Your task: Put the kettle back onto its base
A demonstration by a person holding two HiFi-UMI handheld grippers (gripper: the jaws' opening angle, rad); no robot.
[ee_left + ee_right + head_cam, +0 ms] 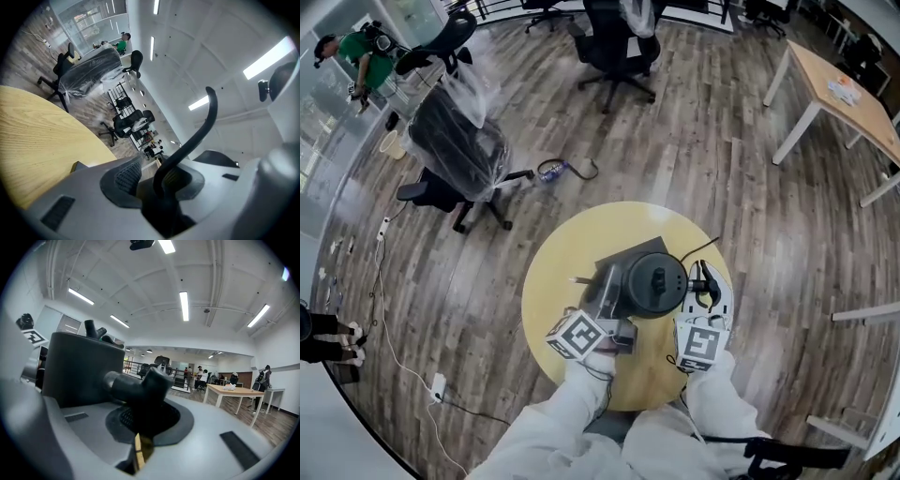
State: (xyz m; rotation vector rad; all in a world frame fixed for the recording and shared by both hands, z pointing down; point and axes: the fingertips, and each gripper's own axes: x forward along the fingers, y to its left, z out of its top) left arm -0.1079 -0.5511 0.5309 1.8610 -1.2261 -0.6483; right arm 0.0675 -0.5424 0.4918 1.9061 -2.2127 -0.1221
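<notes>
A black kettle stands out in the middle of the round yellow table, over a dark square base; whether it rests on it I cannot tell. My right gripper is shut on the kettle's black handle, with the kettle's body to its left. At the kettle's left side, my left gripper has a thin black curved piece, seemingly the spout, between its jaws. A gap still shows beside it.
A black cord runs off the base to the right. Office chairs stand on the wooden floor beyond the table, and a wooden desk is far right. A power strip lies left, and a person stands far left.
</notes>
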